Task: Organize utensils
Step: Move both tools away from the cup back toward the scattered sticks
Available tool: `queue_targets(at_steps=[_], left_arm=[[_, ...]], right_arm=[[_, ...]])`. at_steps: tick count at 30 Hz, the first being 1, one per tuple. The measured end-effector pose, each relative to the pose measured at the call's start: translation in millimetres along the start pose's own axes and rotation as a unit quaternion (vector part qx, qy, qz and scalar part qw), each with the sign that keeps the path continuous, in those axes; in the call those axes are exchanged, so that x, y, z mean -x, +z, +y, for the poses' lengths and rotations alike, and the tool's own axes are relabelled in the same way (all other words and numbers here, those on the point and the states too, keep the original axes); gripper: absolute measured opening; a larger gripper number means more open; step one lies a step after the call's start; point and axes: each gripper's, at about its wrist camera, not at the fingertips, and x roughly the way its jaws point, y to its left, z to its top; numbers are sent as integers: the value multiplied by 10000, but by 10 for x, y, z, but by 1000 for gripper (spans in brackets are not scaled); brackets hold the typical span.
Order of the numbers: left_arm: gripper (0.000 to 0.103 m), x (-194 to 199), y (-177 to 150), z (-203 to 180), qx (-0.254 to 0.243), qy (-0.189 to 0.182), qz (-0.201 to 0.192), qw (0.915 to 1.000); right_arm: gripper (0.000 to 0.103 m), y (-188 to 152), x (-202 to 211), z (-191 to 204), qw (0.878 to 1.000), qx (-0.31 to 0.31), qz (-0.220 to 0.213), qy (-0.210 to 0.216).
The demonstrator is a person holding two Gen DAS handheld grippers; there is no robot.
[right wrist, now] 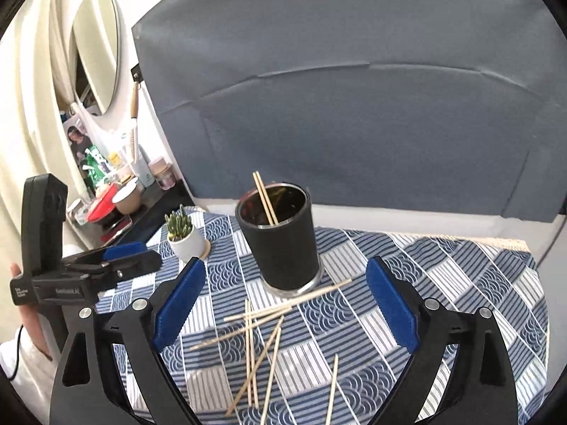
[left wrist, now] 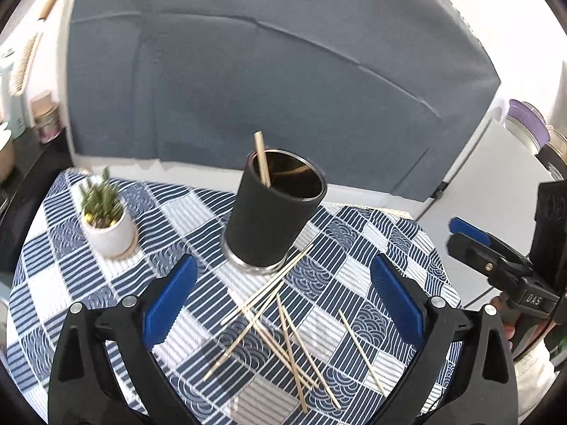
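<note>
Both views are brightly and evenly lit, with soft daylight that blows out the white wall at the upper right of the left wrist view. Shadows are faint; a pale one lies on the tablecloth (left wrist: pixel 170 212) beneath the scattered sticks (left wrist: pixel 280 322). Fisheye distortion bends the grey backdrop (right wrist: pixel 354 106) and darkens the corners. The potted plant (left wrist: pixel 102 209) is smeared by motion blur in the left view, sharper in the right
</note>
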Motion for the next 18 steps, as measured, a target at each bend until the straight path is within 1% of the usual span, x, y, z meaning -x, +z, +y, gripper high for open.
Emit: queue_targets(at_steps=[3, 7, 11, 15, 18], left_arm=[[96, 47, -109, 26, 165, 20, 116, 9998], [96, 110, -288, 46, 246, 148, 241, 9993], [96, 93, -485, 61, 244, 340, 448, 9981], [96, 48, -624, 73, 201, 395, 601, 9972], [96, -39, -695, 84, 120, 388, 787, 9961]], right_arm=[[88, -117, 112, -26, 10000, -14, 32, -26], [89, -261, 193, -42, 9999, -46, 132, -21], [89, -452, 239, -62, 9997, -58, 243, -68], [89, -622, 224, -99, 9991, -75, 399, -148], [89, -720, 188, -139, 9982, -131, 524, -241]])
